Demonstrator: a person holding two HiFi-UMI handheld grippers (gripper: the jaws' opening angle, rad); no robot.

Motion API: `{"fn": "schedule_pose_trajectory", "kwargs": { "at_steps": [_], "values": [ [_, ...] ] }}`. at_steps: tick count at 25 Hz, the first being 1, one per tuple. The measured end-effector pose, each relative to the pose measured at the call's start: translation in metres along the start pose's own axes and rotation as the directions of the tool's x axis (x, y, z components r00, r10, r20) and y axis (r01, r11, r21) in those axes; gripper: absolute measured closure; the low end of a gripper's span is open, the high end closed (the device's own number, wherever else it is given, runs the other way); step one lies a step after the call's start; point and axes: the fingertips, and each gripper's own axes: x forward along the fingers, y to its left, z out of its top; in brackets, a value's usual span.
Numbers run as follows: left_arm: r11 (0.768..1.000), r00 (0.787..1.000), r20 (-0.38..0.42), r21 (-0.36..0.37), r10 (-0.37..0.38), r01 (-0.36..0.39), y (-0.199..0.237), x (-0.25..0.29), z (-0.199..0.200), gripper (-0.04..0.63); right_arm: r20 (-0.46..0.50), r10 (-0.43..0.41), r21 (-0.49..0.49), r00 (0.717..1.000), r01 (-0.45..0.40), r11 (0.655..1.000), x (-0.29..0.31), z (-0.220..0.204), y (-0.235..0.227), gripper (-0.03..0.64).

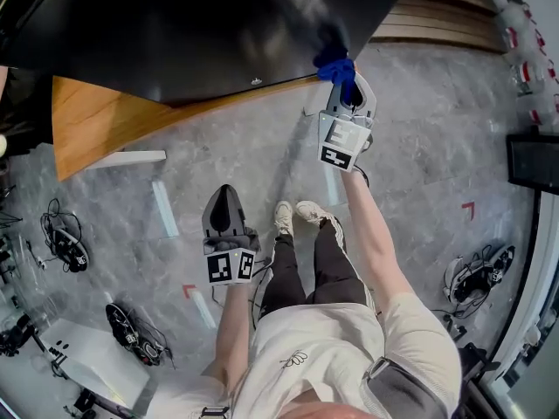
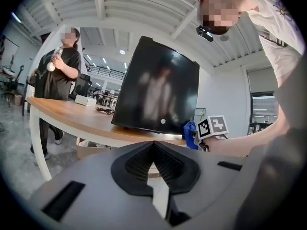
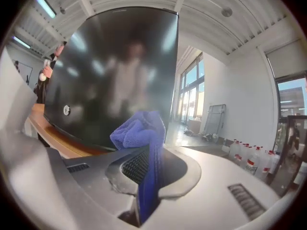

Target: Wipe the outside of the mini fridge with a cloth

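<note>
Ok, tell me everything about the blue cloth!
The blue cloth is fuzzy-looking, bunched into a wad. The right gripper pinches it between its jaws, the wad sticking out past the tips and a strip running back between them. It sits by the lower corner of the black mini fridge; I can't tell if they touch.

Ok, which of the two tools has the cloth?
The right tool, raised at the corner of the mini fridge, is shut on the blue cloth. The left tool hangs lower, away from the fridge, jaws together with nothing between them.
</note>
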Motion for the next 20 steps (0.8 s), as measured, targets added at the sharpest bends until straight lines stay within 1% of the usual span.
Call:
{"fn": "schedule_pose_trajectory", "kwargs": {
  "at_steps": [6,9,11,14,16,18,20],
  "values": [
    [0.999,0.999,0.01,0.007,-0.032,0.032,-0.036,0.013,0.0,0.591,-0.001,0.008,-0.024,1.0,-0.008,1.0,0.006,-0.004,-0.025,0.555],
    [0.999,0.999,0.027,0.017,-0.029,0.028,-0.043,0.014,0.002,0.591,-0.021,0.003,0.023,1.0,-0.003,1.0,0.011,-0.01,-0.034,0.555],
    [1.0,0.999,0.038,0.019,-0.016,0.015,-0.043,0.014,0.005,0.591,-0.03,-0.002,0.035,1.0,0.003,0.999,0.013,-0.012,-0.041,0.555],
    [1.0,0.999,0.05,0.019,0.012,-0.013,-0.038,0.012,0.011,0.591,-0.03,0.002,0.015,1.0,-0.001,1.0,0.015,-0.012,-0.043,0.555],
    [0.999,0.998,0.05,0.018,0.031,-0.032,-0.032,0.011,0.014,0.591,-0.041,-0.005,0.03,0.999,0.006,1.0,0.013,-0.012,-0.044,0.555],
    [0.998,0.998,0.045,0.023,0.053,-0.054,-0.028,0.011,0.02,0.591,-0.039,-0.006,0.053,0.999,0.008,0.999,0.003,-0.005,-0.041,0.555],
    [0.997,0.996,0.059,0.027,0.064,-0.066,-0.031,0.01,0.032,0.591,-0.013,0.018,0.059,1.0,-0.017,0.998,-0.017,0.01,-0.037,0.555]
  ]
}}
